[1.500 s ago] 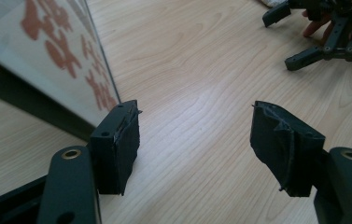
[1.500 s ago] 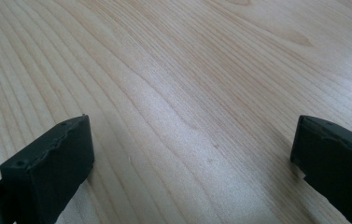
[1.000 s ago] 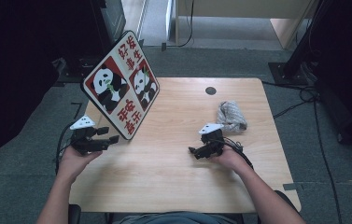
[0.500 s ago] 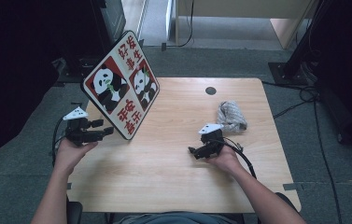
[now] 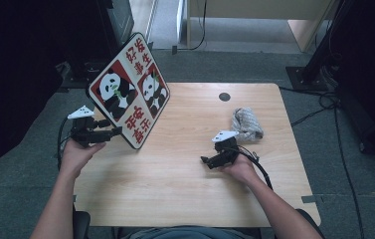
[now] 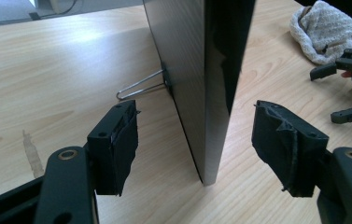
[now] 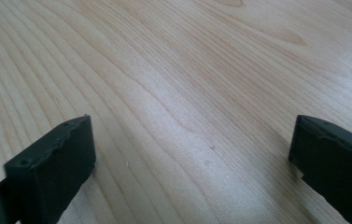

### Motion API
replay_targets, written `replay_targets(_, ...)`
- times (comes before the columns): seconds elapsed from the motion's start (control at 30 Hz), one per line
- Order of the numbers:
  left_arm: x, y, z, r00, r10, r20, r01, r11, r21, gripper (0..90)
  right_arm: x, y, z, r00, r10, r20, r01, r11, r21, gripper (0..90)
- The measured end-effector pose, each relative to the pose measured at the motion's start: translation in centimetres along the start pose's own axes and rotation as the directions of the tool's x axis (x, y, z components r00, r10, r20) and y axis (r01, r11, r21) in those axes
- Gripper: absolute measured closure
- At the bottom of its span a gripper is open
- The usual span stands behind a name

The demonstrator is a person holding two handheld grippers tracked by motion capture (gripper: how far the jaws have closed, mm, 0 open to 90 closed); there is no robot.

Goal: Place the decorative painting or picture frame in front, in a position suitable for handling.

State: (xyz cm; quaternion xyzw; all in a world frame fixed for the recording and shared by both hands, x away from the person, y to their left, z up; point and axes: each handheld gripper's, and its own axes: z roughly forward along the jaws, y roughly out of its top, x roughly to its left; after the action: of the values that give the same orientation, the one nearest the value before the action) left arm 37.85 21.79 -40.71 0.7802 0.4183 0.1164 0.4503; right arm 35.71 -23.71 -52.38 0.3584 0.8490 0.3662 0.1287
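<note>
Panda board left on table; cloth right.

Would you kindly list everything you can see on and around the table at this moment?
Table: one, light wood, centre of the high view.
Panda board: one, red, white and black, standing tilted on the table's left part, its edge between the left gripper's open jaws.
Wire stand: one, metal, on the board's dark back, its foot on the table.
Cloth: one, grey-white, bunched, on the table's right part beyond the right gripper.
Round hole: one, dark, near the table's far edge.
Cables: several, black, on the grey floor at right.
Left gripper: one, black, open, at the board's near edge.
Right gripper: one, black, open, low over bare wood.
</note>
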Motion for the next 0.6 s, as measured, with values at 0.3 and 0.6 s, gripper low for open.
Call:
replay_targets(0.3,0.7,1.1,0.0,0.9996,-0.01,-0.026,0.009,0.9993,-0.036,35.9,-0.9,0.7,-1.6,1.0,0.003,-0.003,-0.003,0.999,-0.041,14.0)
replay_targets(0.6,0.6,1.9,0.5,0.9985,-0.011,-0.054,0.009,0.9995,-0.029,41.4,-1.5,1.0,-2.6,0.9993,0.037,-0.002,-0.037,0.997,-0.064,15.2)
